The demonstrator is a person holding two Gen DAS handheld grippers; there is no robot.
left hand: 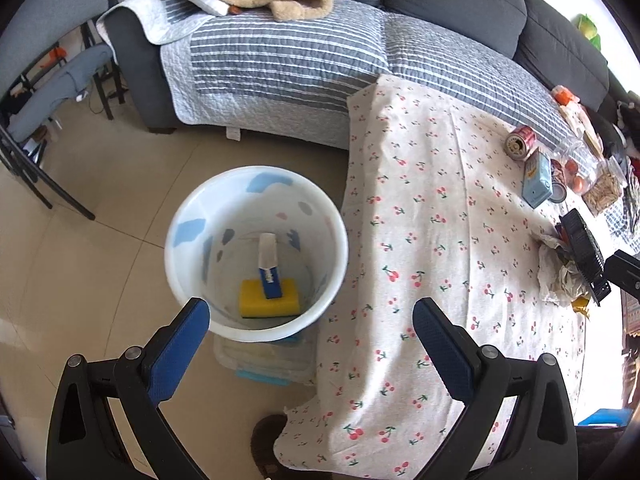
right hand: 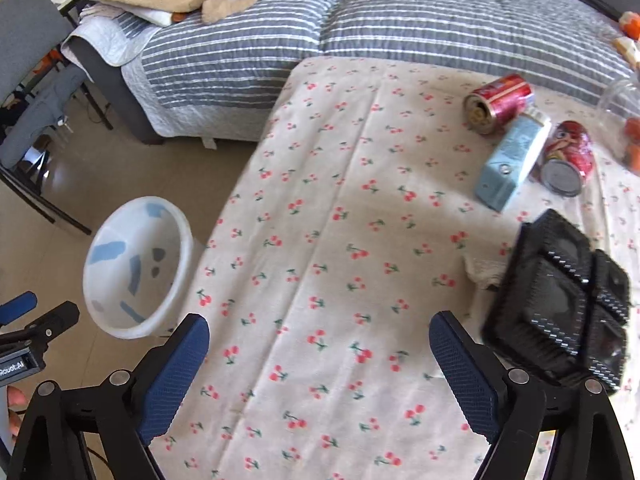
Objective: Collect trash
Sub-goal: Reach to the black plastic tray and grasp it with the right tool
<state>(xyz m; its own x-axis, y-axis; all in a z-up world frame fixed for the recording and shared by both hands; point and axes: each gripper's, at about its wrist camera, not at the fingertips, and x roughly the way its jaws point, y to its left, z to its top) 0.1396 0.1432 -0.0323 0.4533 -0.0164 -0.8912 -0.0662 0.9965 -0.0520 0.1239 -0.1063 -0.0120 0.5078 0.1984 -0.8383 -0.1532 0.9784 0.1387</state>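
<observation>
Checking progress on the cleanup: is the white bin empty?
Not empty: the white bin holds a yellow sponge and a blue-white wrapper.

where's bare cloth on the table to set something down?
Bare: the wide cherry-print tablecloth stretch between the bucket-side edge and the black tray, up to the sofa. Crowded: far right corner, with two red cans, blue carton, crumpled paper.

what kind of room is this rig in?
Most likely a home living room. A dark grey sofa under a striped quilt sits behind a low table in a cherry-print tablecloth, littered with drink cans. A white waste bin stands on the tiled floor.
</observation>
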